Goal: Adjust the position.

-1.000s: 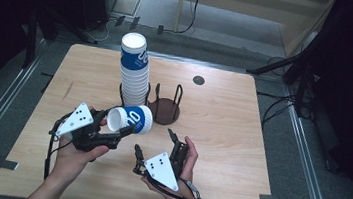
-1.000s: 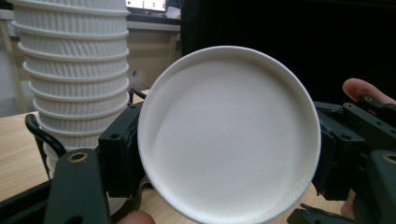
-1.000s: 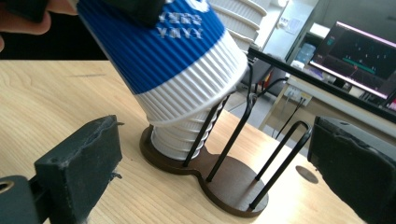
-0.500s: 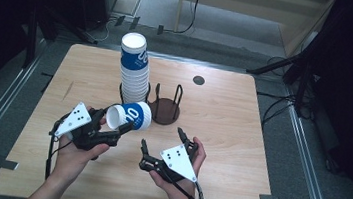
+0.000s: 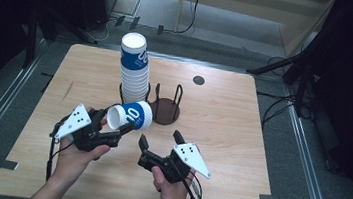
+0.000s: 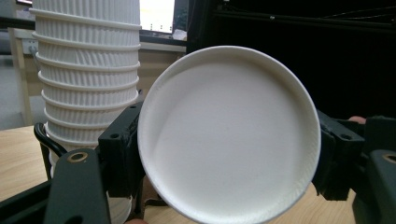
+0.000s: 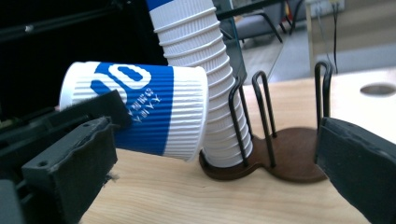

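A blue-and-white ribbed paper cup (image 5: 131, 116) lies on its side just above the table, with my left gripper (image 5: 120, 126) shut on it. In the left gripper view its white base (image 6: 229, 135) faces the camera, pinched between both jaws of the left gripper (image 6: 231, 156). A tall, slightly leaning stack of cups (image 5: 134, 72) stands in the left ring of a dark wire cup holder (image 5: 167, 112). My right gripper (image 5: 160, 139) is open, low over the table just right of the held cup. In the right gripper view the cup (image 7: 140, 112) is ahead on the left, beside the stack (image 7: 205, 79).
The holder's right ring (image 7: 299, 161) stands vacant, with thin wire uprights around it. A round grommet hole (image 5: 198, 80) sits near the table's far edge. Bare wooden tabletop (image 5: 222, 120) stretches to the right and front.
My right gripper has moved forward toward the held cup and rolled so its grey plate now faces right. The left gripper and its cup have barely shifted.
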